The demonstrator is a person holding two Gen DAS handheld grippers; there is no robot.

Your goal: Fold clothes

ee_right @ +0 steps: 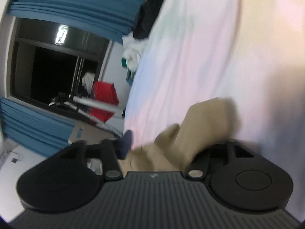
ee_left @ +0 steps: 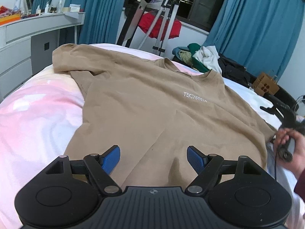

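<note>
A tan T-shirt (ee_left: 148,103) with white lettering lies spread front-up on the bed, collar at the far side. My left gripper (ee_left: 153,156) is open over the shirt's near hem, blue pads apart, nothing between them. The right gripper (ee_left: 286,131), held in a hand, shows at the shirt's right edge. In the blurred right wrist view, tan shirt fabric (ee_right: 190,133) is bunched between the jaws of my right gripper (ee_right: 162,148); the right finger is hidden by cloth, so whether it is clamped is unclear.
The bed has a pink and white sheet (ee_left: 38,118). A pile of clothes (ee_left: 202,57) lies at the far right corner. A white dresser (ee_left: 28,43) stands left. A stand with red cloth (ee_left: 160,26) and blue curtains (ee_left: 253,19) are behind.
</note>
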